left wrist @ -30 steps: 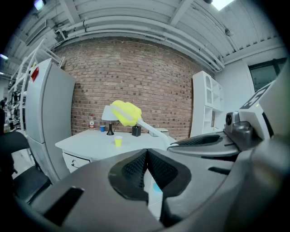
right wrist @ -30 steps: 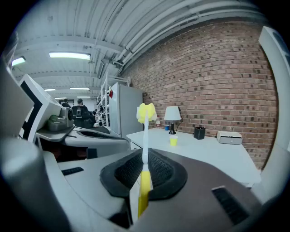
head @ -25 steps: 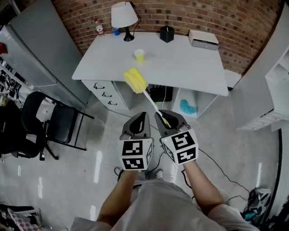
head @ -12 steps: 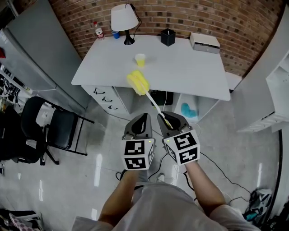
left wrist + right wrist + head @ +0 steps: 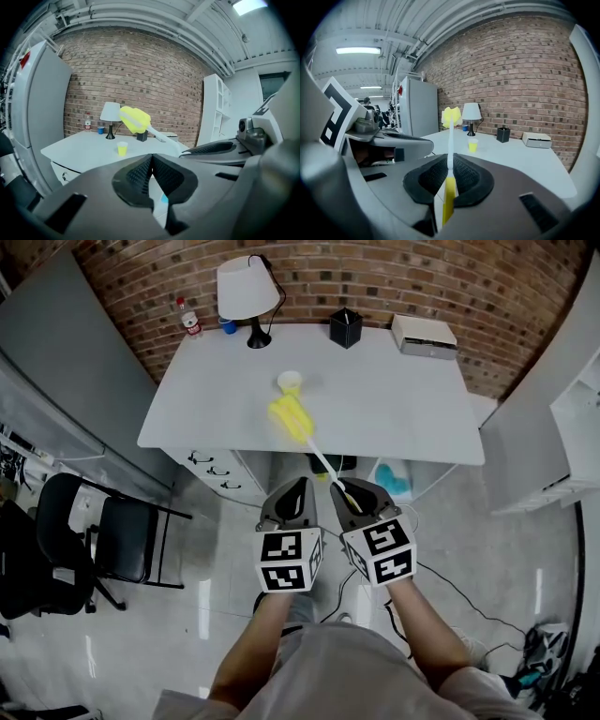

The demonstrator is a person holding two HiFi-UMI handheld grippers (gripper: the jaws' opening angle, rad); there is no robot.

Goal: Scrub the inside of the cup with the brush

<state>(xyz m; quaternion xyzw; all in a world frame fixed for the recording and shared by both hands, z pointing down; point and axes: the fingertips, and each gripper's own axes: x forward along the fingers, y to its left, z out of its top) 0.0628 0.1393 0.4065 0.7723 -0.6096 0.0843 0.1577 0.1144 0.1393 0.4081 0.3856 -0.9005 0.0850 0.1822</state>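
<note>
**Step in hand: approach.** The right gripper has its jaws clamped on the yellow end of the brush handle. The white shaft runs toward 11 o'clock, and the yellow sponge head hangs in the air over the near part of the white desk. The left gripper has its jaws pressed together with nothing between them. The yellow cup stands upright on the desk at 12 o'clock from the sponge head, untouched. Scrubbing is not yet begun.

**Next move.** By judgement, the left gripper must open and take the cup wall to steady it. The right gripper must then bring the sponge head over the cup mouth and lower it inside.

**Clearances.** The cup stands well in from the near desk edge, with bare desktop all round it. The lamp is at 11 o'clock from the cup, the black holder at 1 o'clock and the white box at 2 o'clock, all well apart from it. On the floor, a black chair stands at 9 o'clock from the grippers.
</note>
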